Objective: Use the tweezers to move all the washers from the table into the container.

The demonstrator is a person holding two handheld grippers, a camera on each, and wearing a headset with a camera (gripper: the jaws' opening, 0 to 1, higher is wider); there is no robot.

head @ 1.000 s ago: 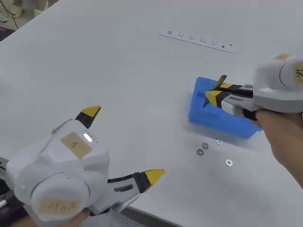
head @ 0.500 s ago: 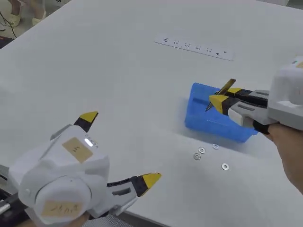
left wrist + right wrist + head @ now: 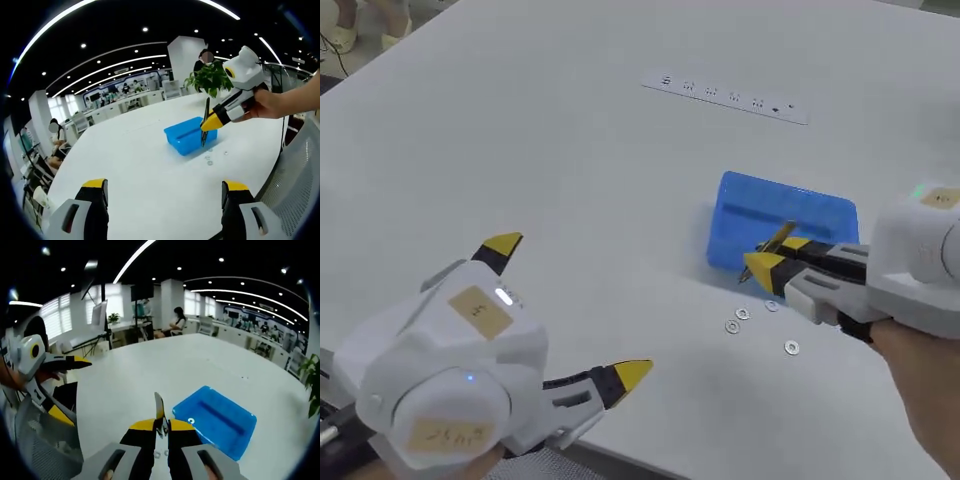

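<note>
A blue container (image 3: 786, 213) sits on the white table (image 3: 570, 150). Several small washers (image 3: 743, 314) lie on the table just in front of it. My right gripper (image 3: 761, 264) is shut on the tweezers (image 3: 772, 244). It hovers over the container's near edge, with the tweezer tips pointing down toward the washers. In the left gripper view, the tweezers (image 3: 205, 122) hang in front of the container (image 3: 187, 135) above the washers (image 3: 209, 162). The right gripper view shows the tweezers (image 3: 159, 412) between its jaws and a washer (image 3: 190, 421) inside the container (image 3: 217, 421). My left gripper (image 3: 568, 308) is open and empty at the near left.
A white power strip (image 3: 725, 97) lies flat at the far side of the table. The table's near edge (image 3: 650, 462) runs just behind my left gripper. Office desks, a potted plant (image 3: 210, 80) and people are in the background.
My right gripper with the tweezers has come back from above the container's inside to its near edge and lower, closer to the washers. The left gripper has hardly moved.
</note>
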